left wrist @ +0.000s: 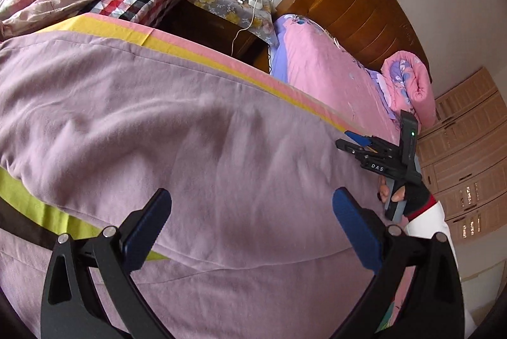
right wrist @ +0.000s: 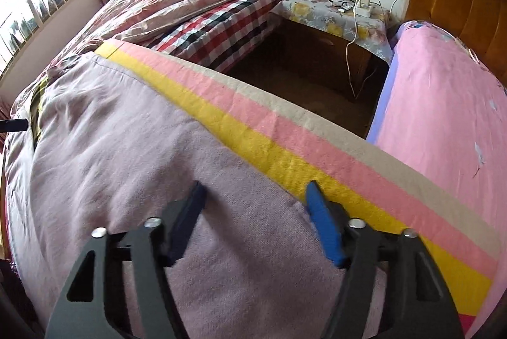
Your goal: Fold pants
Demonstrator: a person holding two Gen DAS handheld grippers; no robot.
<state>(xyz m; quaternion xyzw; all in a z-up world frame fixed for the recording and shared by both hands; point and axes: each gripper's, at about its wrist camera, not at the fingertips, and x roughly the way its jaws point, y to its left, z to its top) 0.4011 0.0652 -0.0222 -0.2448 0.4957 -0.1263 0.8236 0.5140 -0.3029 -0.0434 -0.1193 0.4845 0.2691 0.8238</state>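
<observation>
Pants (left wrist: 190, 133), mauve, spread on the striped sheet (right wrist: 285, 123), run lengthwise from upper left to lower right of the left wrist frame, directly beneath both spread-fingered, empty grippers: left gripper (left wrist: 250, 212) mid-cloth, right gripper (right wrist: 253, 205) at the far edge.

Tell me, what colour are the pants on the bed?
The pants are a soft dusty lilac-pink, plain with no pattern. The left wrist view shows them best.
</observation>
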